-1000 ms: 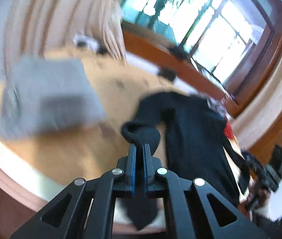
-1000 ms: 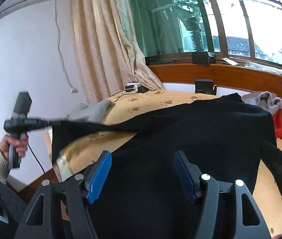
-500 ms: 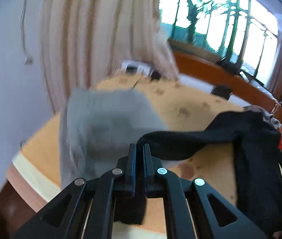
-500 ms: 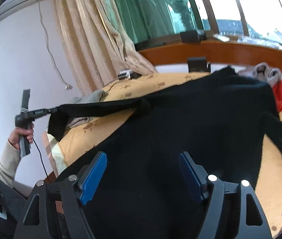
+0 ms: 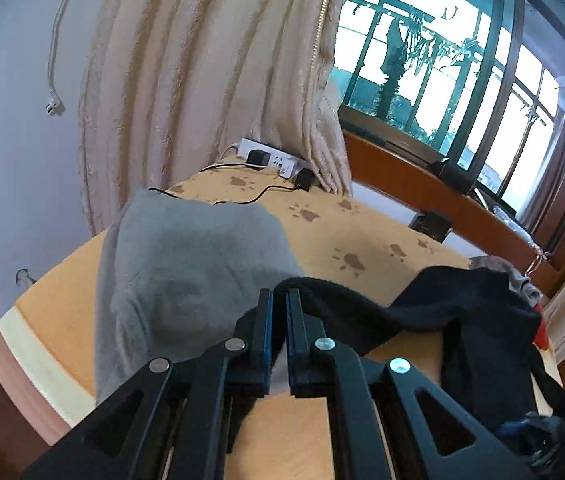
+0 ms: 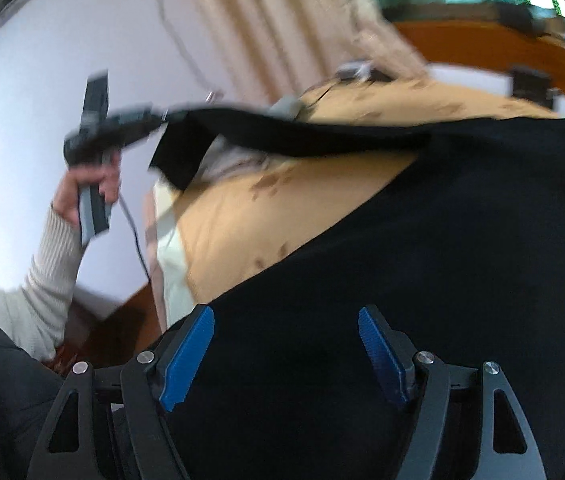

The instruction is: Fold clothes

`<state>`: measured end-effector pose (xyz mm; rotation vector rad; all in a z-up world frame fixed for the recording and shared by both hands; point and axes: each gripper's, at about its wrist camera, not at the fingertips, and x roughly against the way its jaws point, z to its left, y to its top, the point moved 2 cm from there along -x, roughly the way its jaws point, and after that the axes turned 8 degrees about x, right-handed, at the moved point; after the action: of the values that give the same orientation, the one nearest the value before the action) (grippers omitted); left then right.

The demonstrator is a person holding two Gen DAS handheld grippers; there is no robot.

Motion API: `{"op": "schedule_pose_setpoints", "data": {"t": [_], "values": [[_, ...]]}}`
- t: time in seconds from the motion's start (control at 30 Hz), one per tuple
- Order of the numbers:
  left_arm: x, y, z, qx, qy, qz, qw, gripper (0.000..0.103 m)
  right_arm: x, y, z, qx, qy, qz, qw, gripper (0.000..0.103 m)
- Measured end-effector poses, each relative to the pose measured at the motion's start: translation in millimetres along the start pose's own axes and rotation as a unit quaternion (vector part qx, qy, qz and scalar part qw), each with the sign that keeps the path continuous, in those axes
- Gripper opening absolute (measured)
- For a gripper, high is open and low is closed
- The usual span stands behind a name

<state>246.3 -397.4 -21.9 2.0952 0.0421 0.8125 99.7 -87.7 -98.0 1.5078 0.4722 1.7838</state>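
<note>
Here the left gripper (image 5: 278, 300) is pressed together on a sleeve end of the black garment (image 5: 482, 320), likely stretching it out for a fold. The right gripper (image 6: 286, 344) hangs spread over the garment's body on the bed (image 5: 62, 300), pinching nothing. Count: one black garment, one folded grey garment (image 5: 186, 264) at ten o'clock.

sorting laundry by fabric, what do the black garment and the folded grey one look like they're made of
Black garment: looks like a soft knit, maybe fleece or wool blend; matte, slightly fuzzy surface, and the sleeve hangs limp from the shut left tool.
Grey garment: seems a thick brushed fleece or sweatshirt cotton; matte, napped, holding rounded, padded folds. Exact fibres cannot be told.
</note>
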Motion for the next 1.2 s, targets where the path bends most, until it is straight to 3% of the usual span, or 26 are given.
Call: {"op": "schedule_pose_setpoints", "data": {"t": [0.2,0.33,0.5,0.63,0.83,0.93,1.03,1.13,1.2], "values": [[4.3,1.4,20.7,0.044,-0.001,-0.010,0.9990,0.006,-14.0,-25.0,28.3,0.017,0.057,0.010,0.998,0.089],[4.5,0.9,41.8,0.084,0.003,-0.019,0.9963,0.007,-4.3,-44.2,41.9,0.023,0.087,0.007,0.996,0.090],[-1.5,0.1,56.5,0.115,0.002,-0.025,0.9931,0.006,1.7,-45.3,33.5,0.001,0.119,0.015,0.993,0.090],[-8.6,6.7,55.7,0.117,0.000,-0.027,0.9928,0.007,17.4,-36.0,27.6,0.004,0.075,0.011,0.997,0.090],[-24.1,34.4,42.3,0.165,-0.013,-0.062,0.9842,0.007,46.8,-55.4,10.1,-0.037,0.025,-0.049,0.998,0.090],[-28.5,53.6,3.7,0.158,-0.016,-0.115,0.9806,0.007,59.4,-62.9,-6.8,-0.080,0.017,-0.077,0.994,0.090],[-35.9,67.6,-61.4,0.103,-0.044,-0.146,0.9828,0.006,76.0,-77.9,-20.6,-0.113,0.000,-0.101,0.988,0.090],[-51.8,66.9,-156.5,0.009,-0.122,-0.137,0.9830,0.007,100.4,-94.6,-36.4,-0.143,-0.027,-0.126,0.981,0.090],[-68.6,49.9,-233.2,-0.080,-0.189,-0.098,0.9738,0.007,119.4,-107.0,-48.1,-0.164,-0.048,-0.144,0.975,0.090]]}}
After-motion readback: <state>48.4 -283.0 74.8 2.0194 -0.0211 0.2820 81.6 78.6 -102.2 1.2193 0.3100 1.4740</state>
